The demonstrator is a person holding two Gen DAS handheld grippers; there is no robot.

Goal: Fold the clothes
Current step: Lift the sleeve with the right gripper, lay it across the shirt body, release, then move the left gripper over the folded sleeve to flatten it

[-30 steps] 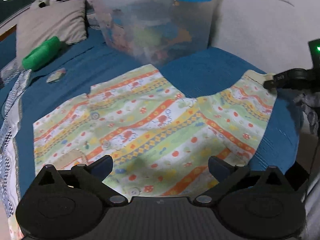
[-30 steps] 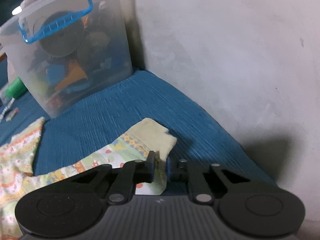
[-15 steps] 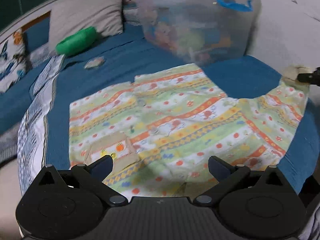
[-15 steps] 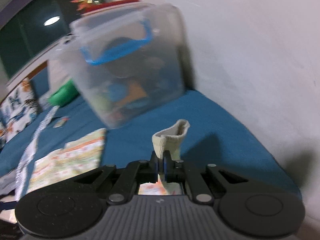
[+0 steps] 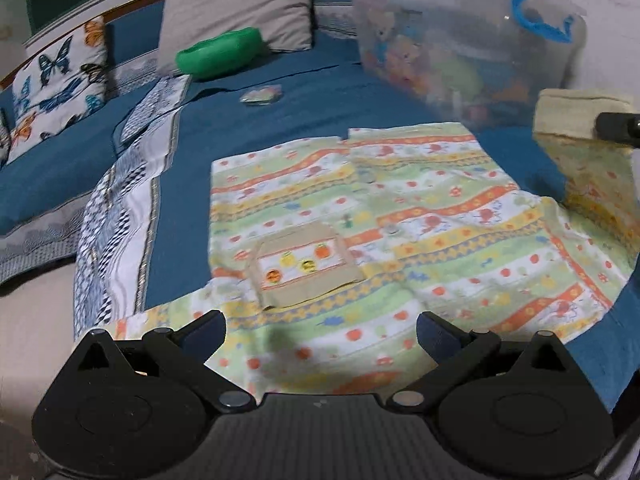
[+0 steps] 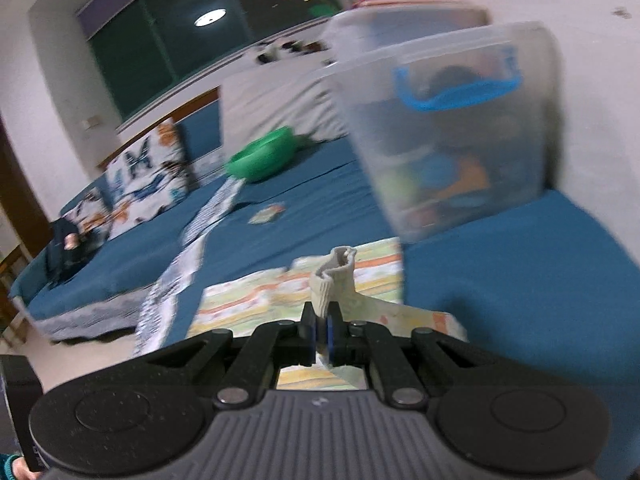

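A small striped shirt (image 5: 400,240) with red, yellow and green bands lies spread flat on the blue bed, a beige chest pocket (image 5: 304,266) facing up. My left gripper (image 5: 320,330) hovers open over the shirt's near hem, holding nothing. My right gripper (image 6: 320,332) is shut on the cream cuff (image 6: 334,280) of one sleeve and holds it lifted above the bed. In the left wrist view that raised sleeve (image 5: 588,156) hangs at the far right, with the cuff (image 5: 568,114) pinched by the right gripper's fingertips (image 5: 616,128).
A clear plastic bin (image 5: 460,36) with blue handles stands behind the shirt against the wall. A green roll (image 5: 220,54), a grey pillow (image 5: 236,8) and a butterfly cushion (image 5: 60,80) sit further back. A patterned blanket (image 5: 120,216) runs along the left.
My right gripper has raised the sleeve cuff off the bed and swung it left toward the shirt's body. The left gripper's view has turned left, staying open over the hem.
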